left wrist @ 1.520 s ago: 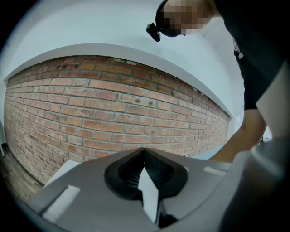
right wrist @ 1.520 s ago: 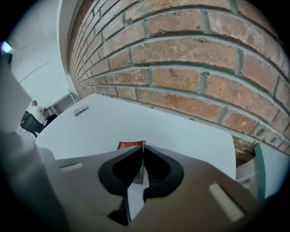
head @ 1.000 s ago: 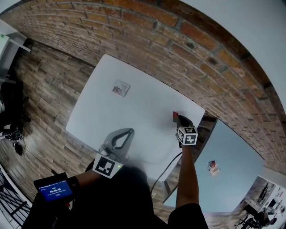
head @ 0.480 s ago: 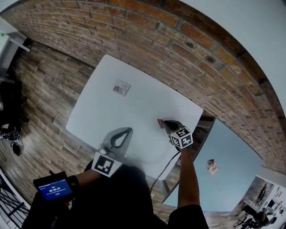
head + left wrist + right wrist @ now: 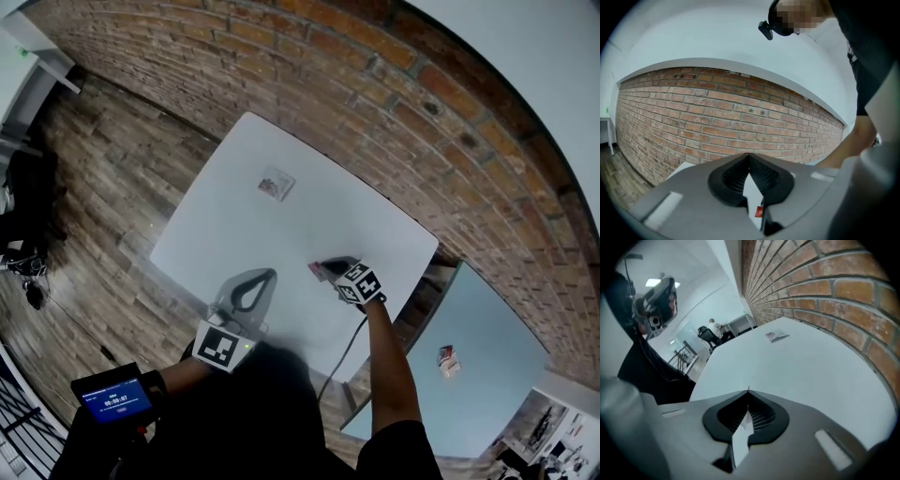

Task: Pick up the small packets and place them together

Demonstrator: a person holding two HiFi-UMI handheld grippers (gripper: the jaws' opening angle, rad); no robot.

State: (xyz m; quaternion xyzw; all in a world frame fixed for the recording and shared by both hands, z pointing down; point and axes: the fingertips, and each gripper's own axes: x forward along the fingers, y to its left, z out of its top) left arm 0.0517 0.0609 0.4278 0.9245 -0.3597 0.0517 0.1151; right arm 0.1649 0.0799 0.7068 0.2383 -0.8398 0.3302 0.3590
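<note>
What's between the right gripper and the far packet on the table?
Only bare white table from right gripper to packet; head view shows it.

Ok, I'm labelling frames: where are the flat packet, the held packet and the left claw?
flat packet (image 5: 277, 184): head view, its middle.
held packet (image 5: 315, 271): head view, red end.
left claw (image 5: 272, 275): head view, fingertips.

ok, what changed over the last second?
The right gripper, shut on the red packet, carried it from the right edge of the table leftward toward the middle. The left gripper stayed shut and empty by the near edge; the far packet has not moved.
</note>
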